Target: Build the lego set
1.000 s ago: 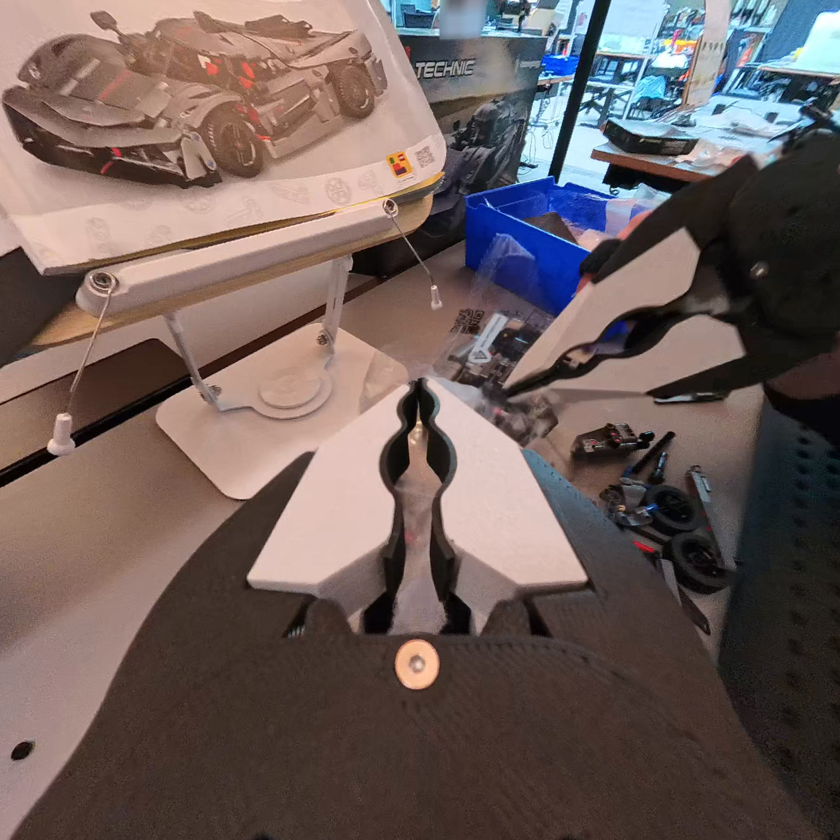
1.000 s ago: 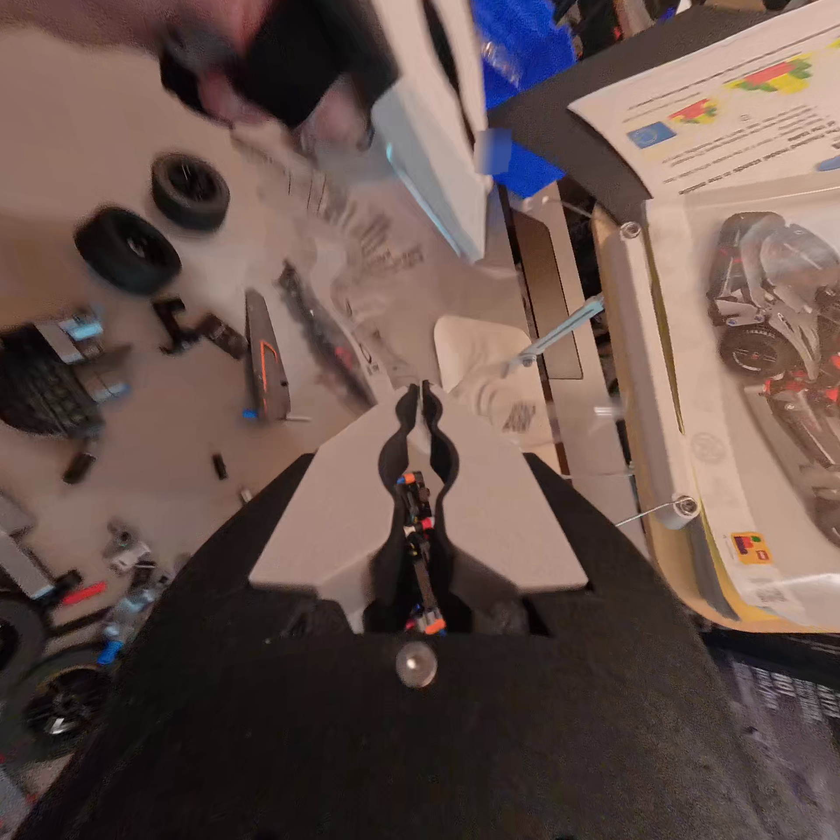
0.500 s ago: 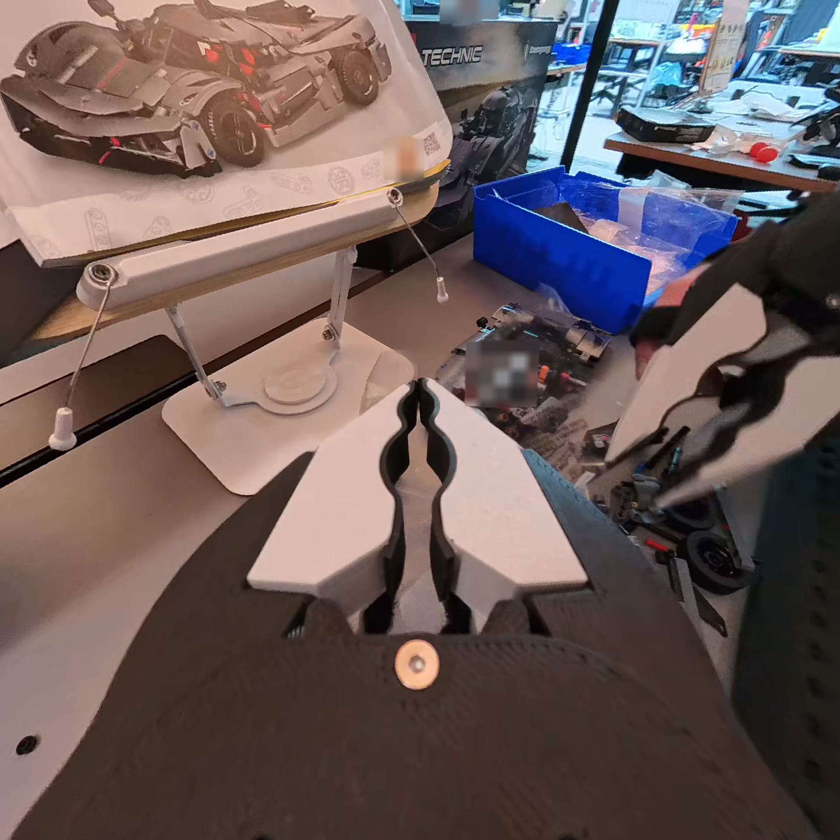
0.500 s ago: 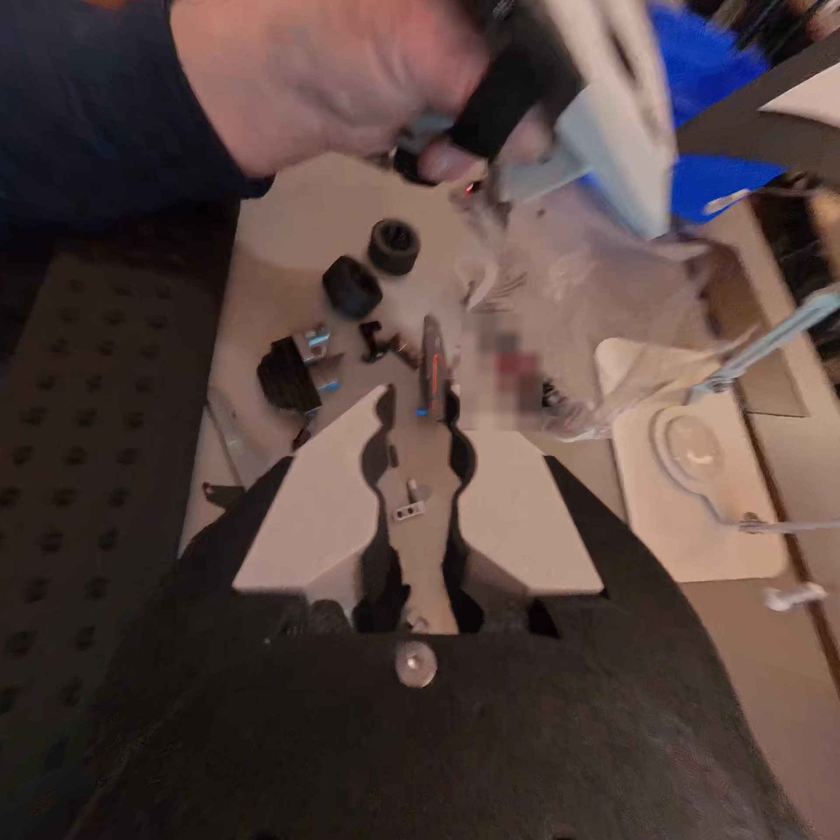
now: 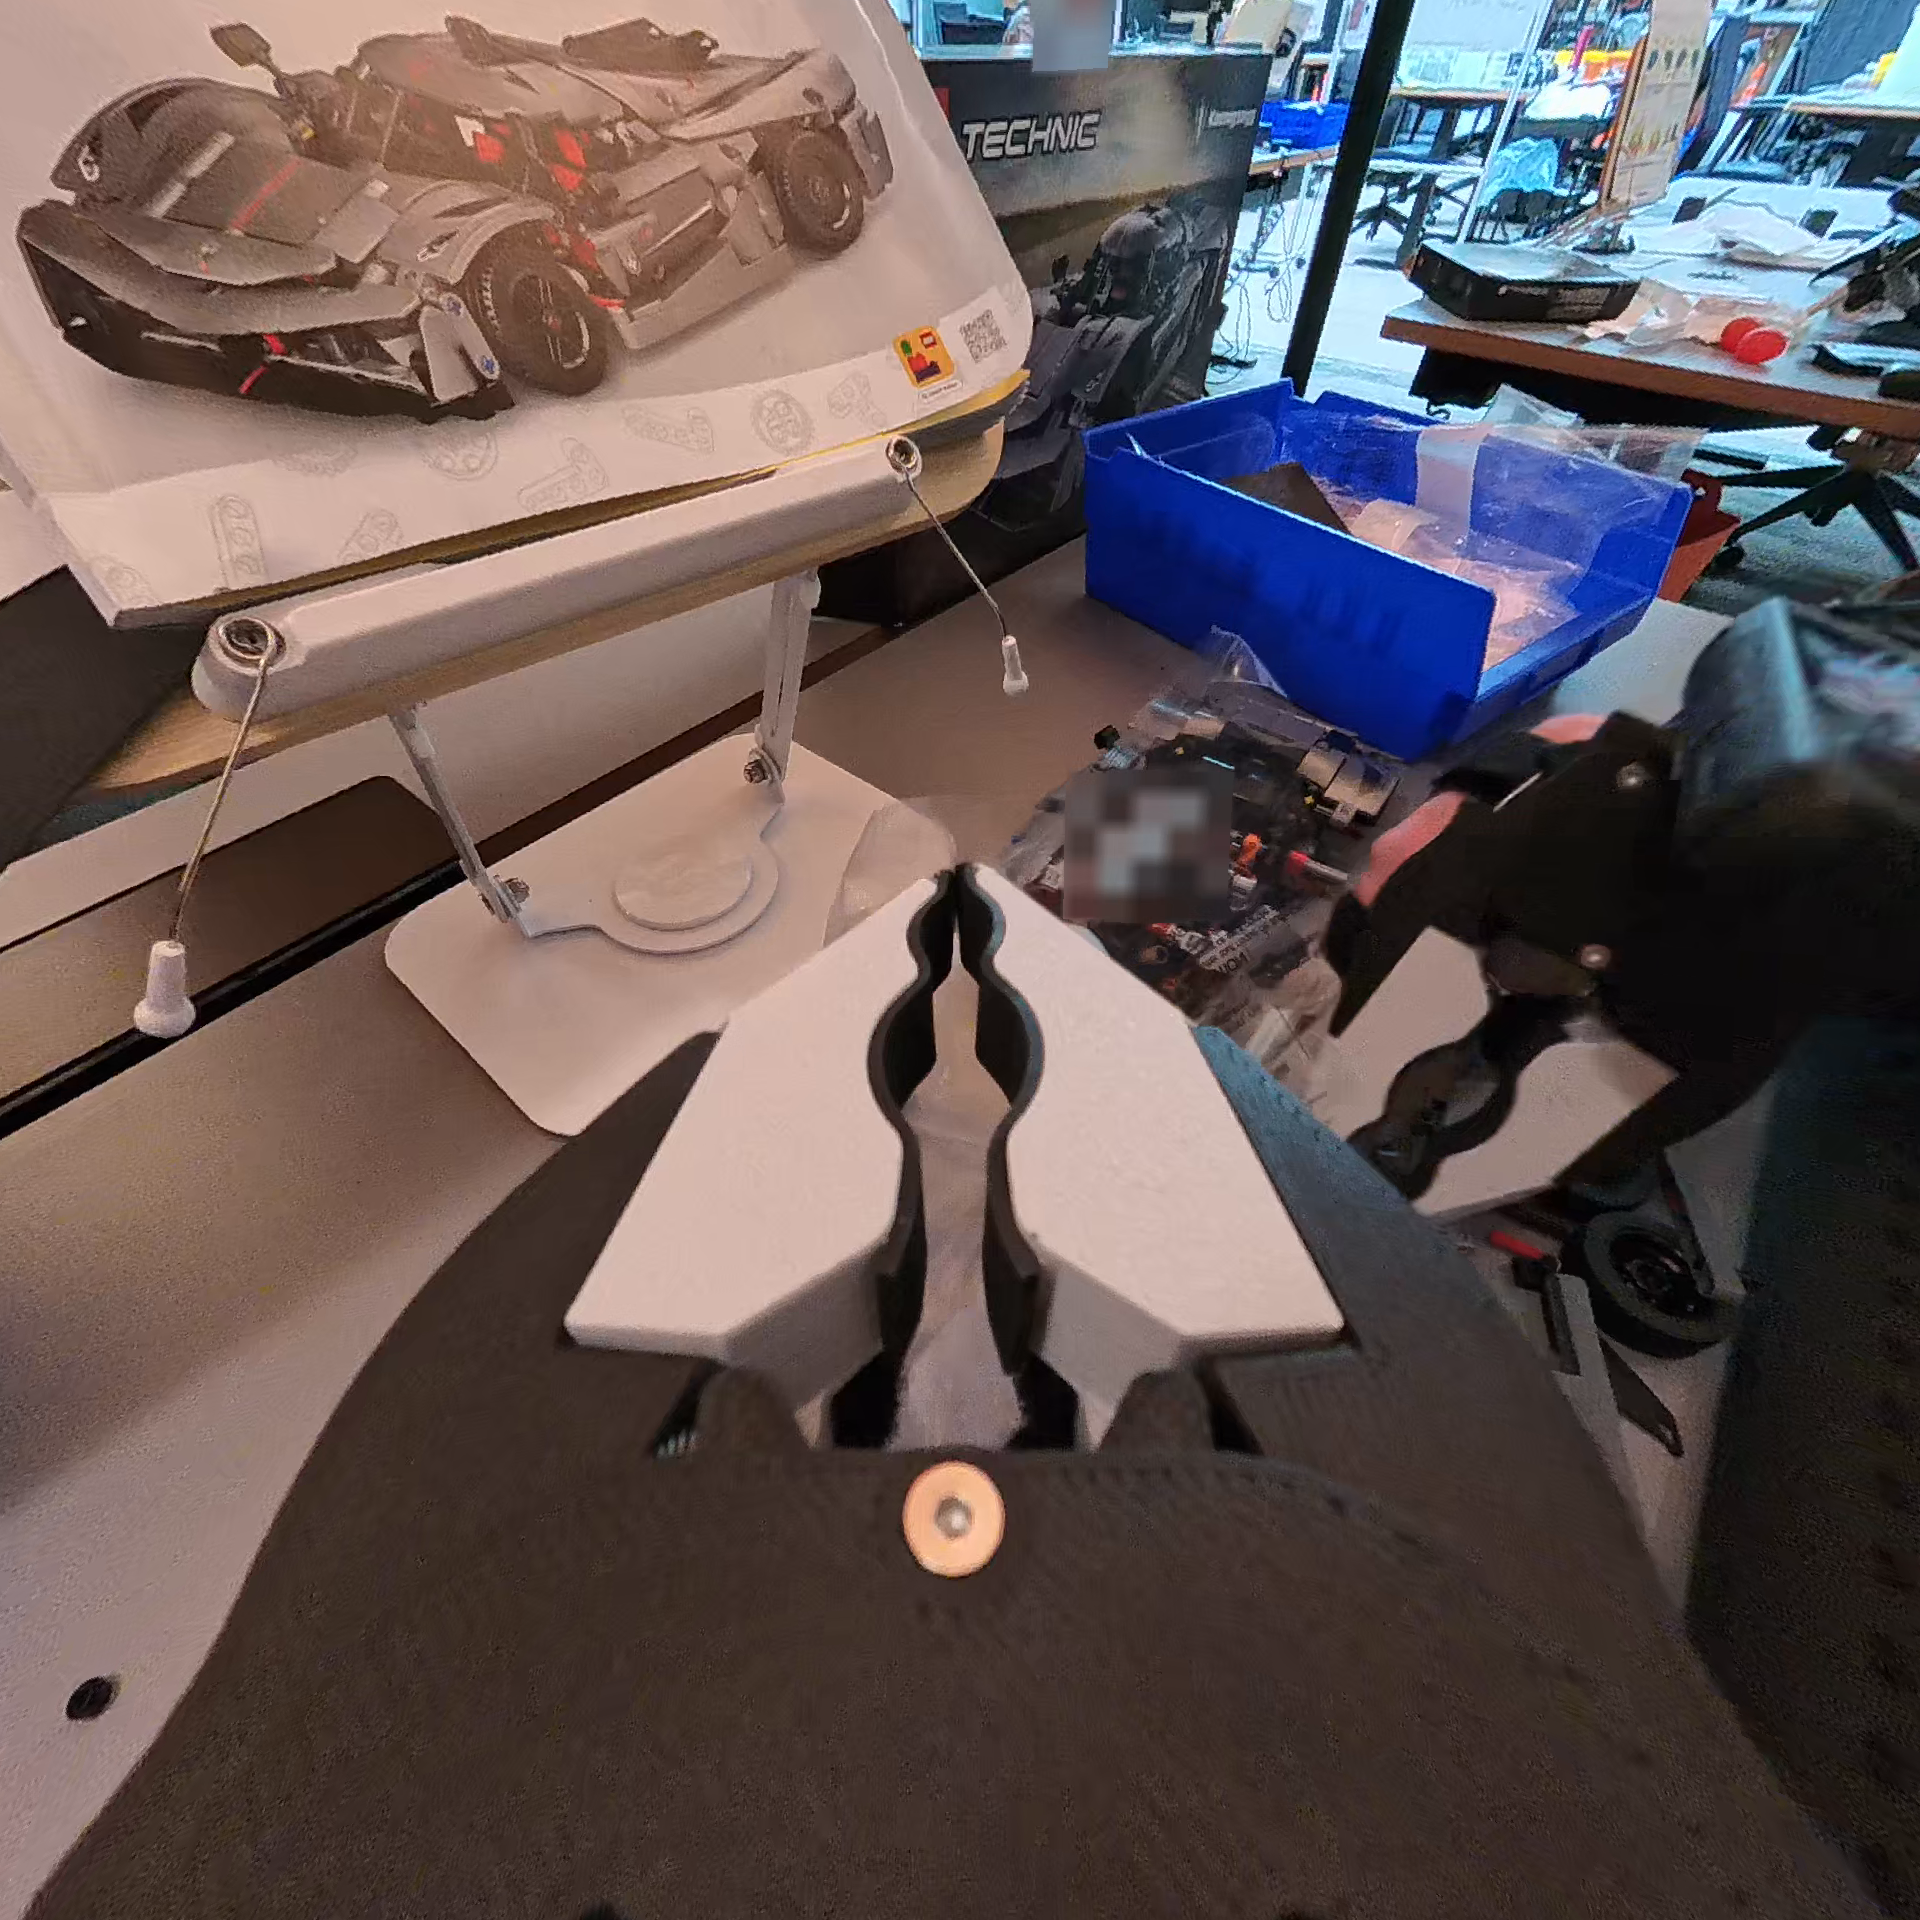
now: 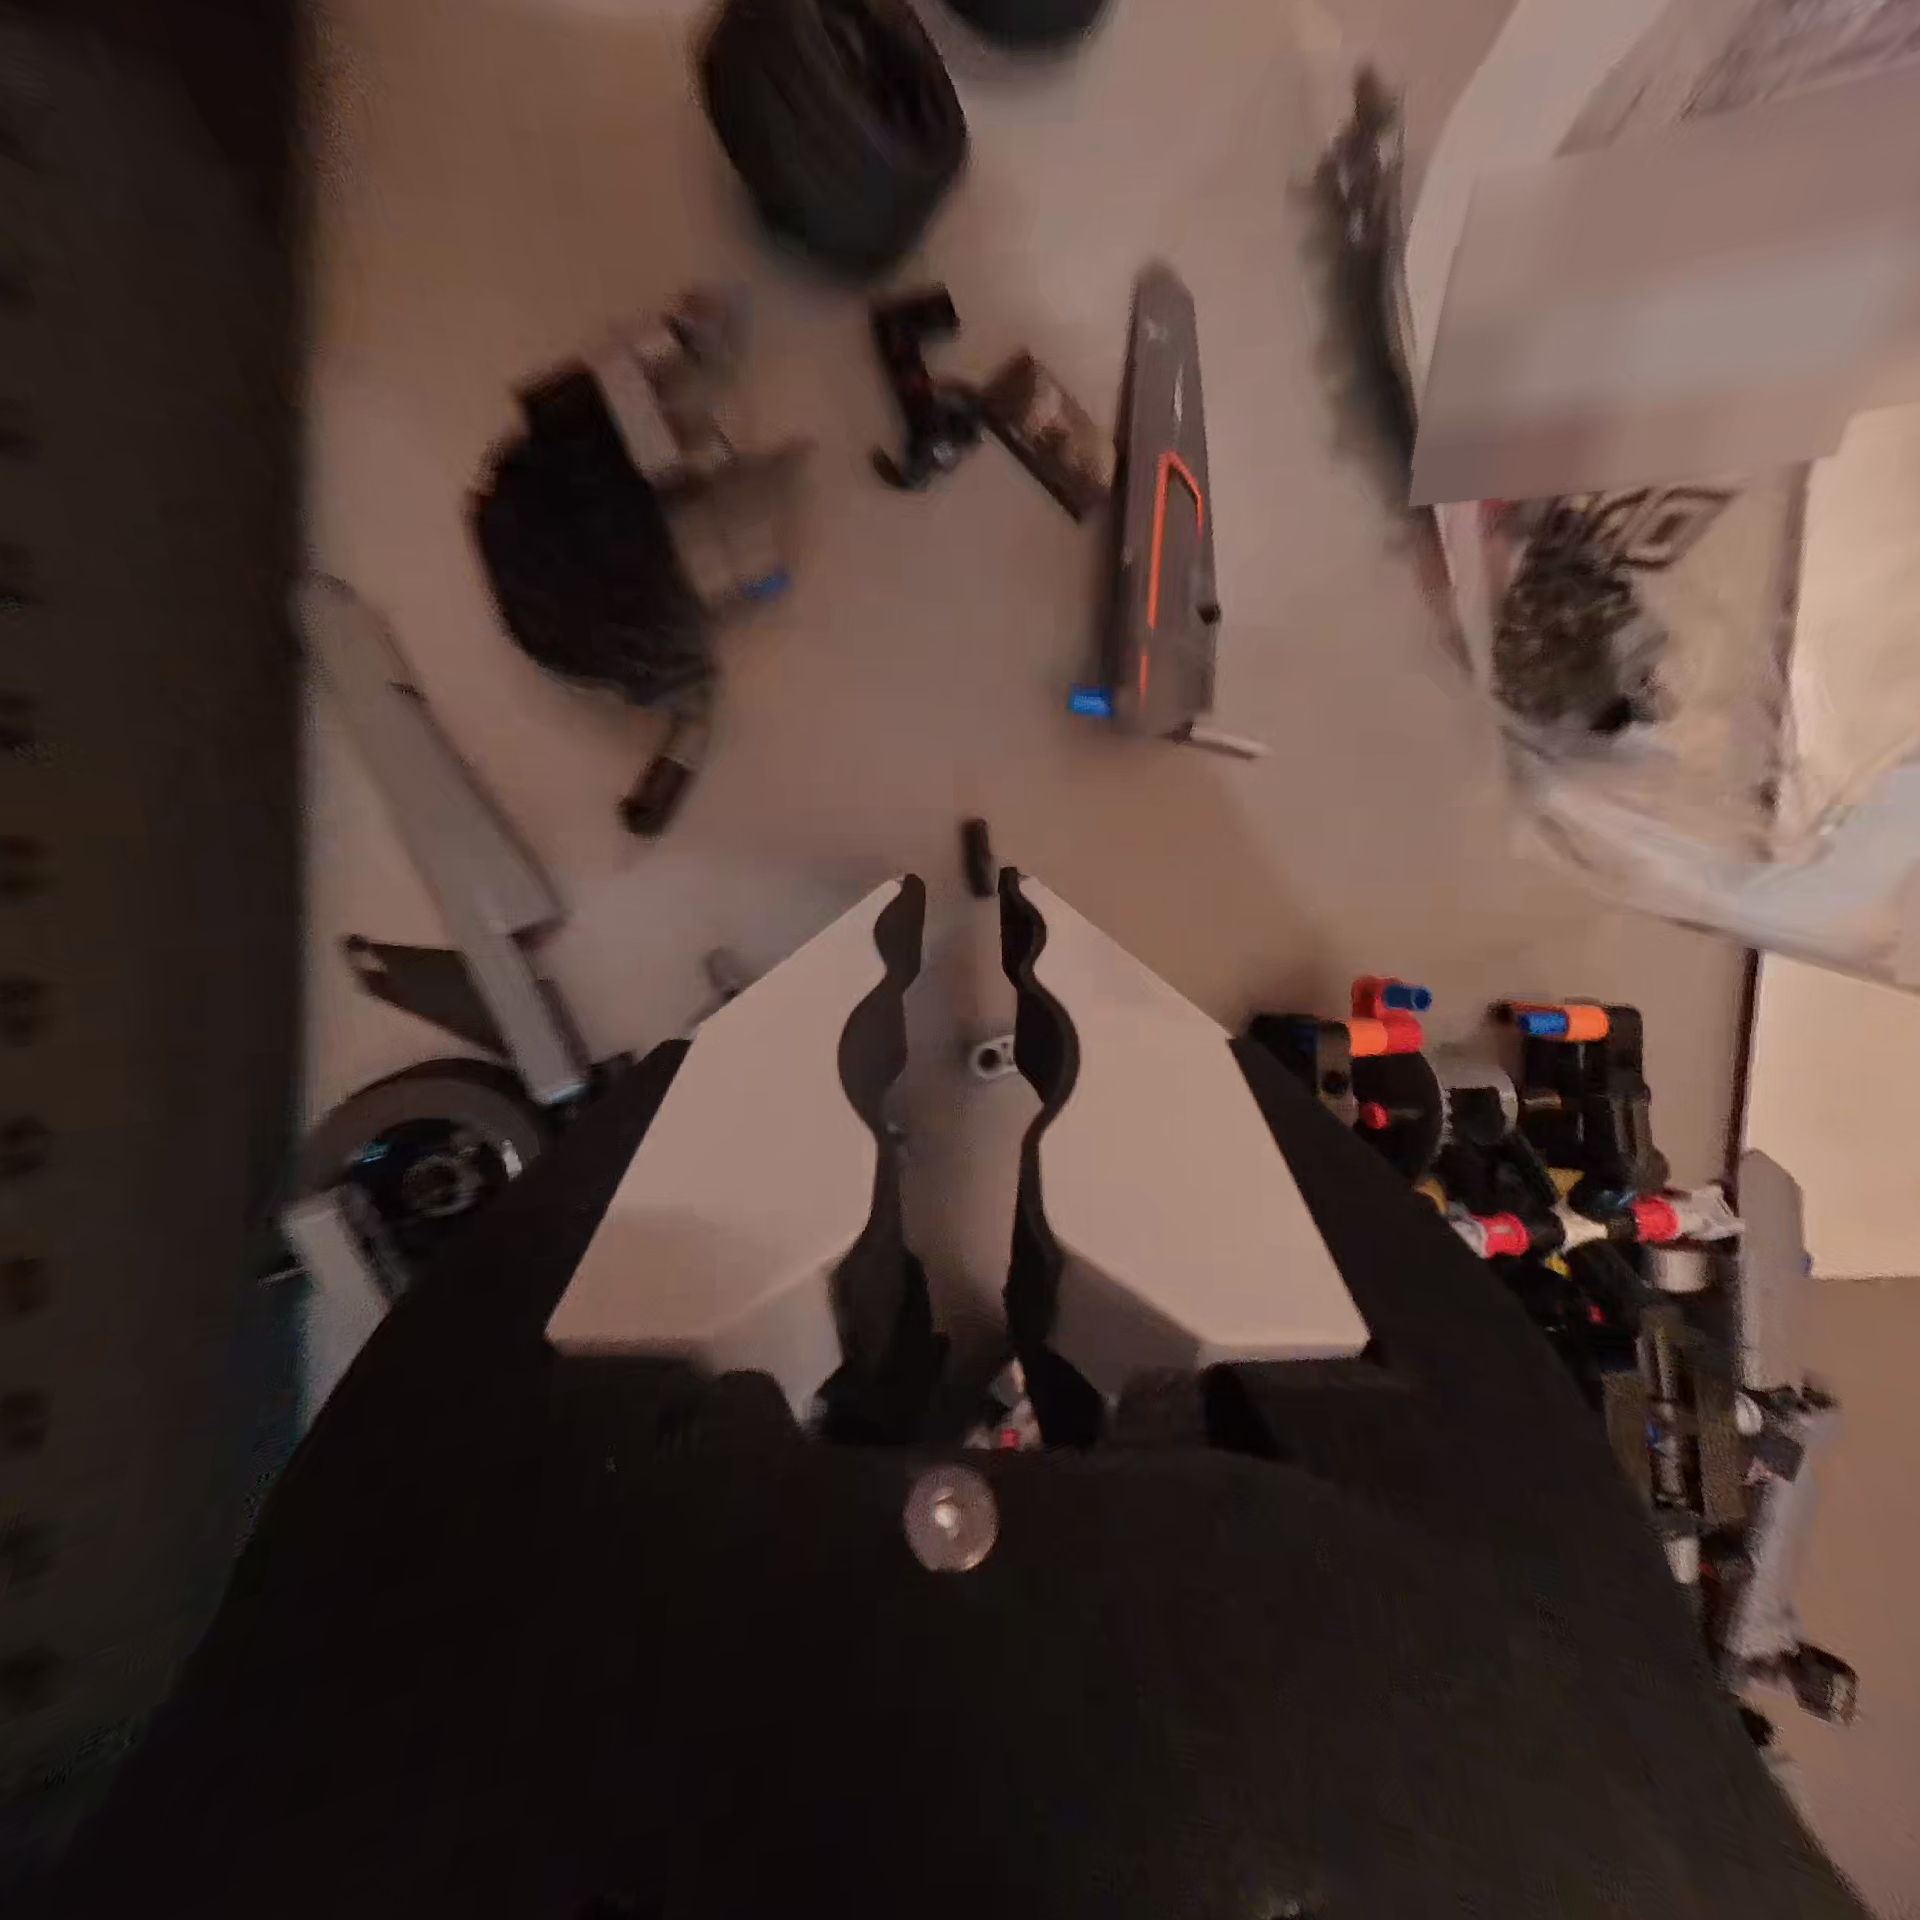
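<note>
Loose lego pieces [image 6: 1158, 499] lie scattered on the worktop [image 6: 914, 665], a small grey connector [image 6: 992, 1055] between the released fingers of the right hand-held gripper [image 6: 961, 883]. The left hand-held gripper [image 5: 956, 878], tips pinched together, seems to clench clear plastic near the booklet stand [image 5: 623, 904].

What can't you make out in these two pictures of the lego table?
- Right wrist view: motion blur smears the black tyre and grey panel; details unclear.
- Left wrist view: the right tool partly covers the loose pieces.
- Left wrist view: the left tool hides most of the clear bag it pinches.
</note>
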`<act>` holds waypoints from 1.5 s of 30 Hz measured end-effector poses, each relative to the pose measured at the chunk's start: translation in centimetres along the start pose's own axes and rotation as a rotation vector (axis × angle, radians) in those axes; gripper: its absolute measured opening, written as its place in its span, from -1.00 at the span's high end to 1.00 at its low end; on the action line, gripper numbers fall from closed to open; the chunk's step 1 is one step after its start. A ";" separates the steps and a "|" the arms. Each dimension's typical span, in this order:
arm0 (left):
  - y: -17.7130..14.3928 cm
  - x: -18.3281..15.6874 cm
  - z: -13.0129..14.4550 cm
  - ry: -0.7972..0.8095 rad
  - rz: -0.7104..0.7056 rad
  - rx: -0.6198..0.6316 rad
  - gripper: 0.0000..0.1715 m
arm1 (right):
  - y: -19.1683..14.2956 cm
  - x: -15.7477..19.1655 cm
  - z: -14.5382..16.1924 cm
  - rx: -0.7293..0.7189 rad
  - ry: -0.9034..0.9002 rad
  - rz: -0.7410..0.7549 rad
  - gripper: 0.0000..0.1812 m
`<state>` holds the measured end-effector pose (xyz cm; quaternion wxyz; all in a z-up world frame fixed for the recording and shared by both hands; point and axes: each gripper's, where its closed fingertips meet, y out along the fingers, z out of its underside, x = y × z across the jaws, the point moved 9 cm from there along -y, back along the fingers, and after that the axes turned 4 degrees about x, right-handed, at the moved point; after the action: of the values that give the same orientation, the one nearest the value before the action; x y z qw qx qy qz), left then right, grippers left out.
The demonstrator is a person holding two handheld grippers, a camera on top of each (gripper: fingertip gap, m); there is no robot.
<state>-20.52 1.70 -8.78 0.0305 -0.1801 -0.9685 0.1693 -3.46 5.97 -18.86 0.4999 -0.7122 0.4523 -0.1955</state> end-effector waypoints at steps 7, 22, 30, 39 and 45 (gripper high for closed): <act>-0.1 0.4 0.2 -0.005 0.005 -0.007 1.00 | 1.5 -0.5 -0.4 0.017 0.050 -0.076 0.96; 0.1 0.2 0.3 -0.019 0.030 -0.028 1.00 | -12.1 -5.3 -5.8 -0.394 0.102 0.209 0.96; -0.4 0.8 0.4 -0.028 0.020 -0.038 1.00 | -12.3 -5.5 -5.2 -0.386 0.144 0.281 0.73; -0.1 0.6 0.3 -0.020 0.013 -0.036 1.00 | -7.7 -1.9 -0.5 -0.116 0.129 0.106 0.80; -0.1 0.8 0.4 -0.033 -0.010 -0.057 1.00 | -1.5 -1.5 -1.3 0.016 0.114 0.043 0.70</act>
<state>-21.37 1.74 -9.13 0.0101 -0.1731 -0.9742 0.1442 -4.53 6.64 -16.70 0.4831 -0.6858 0.4938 -0.2288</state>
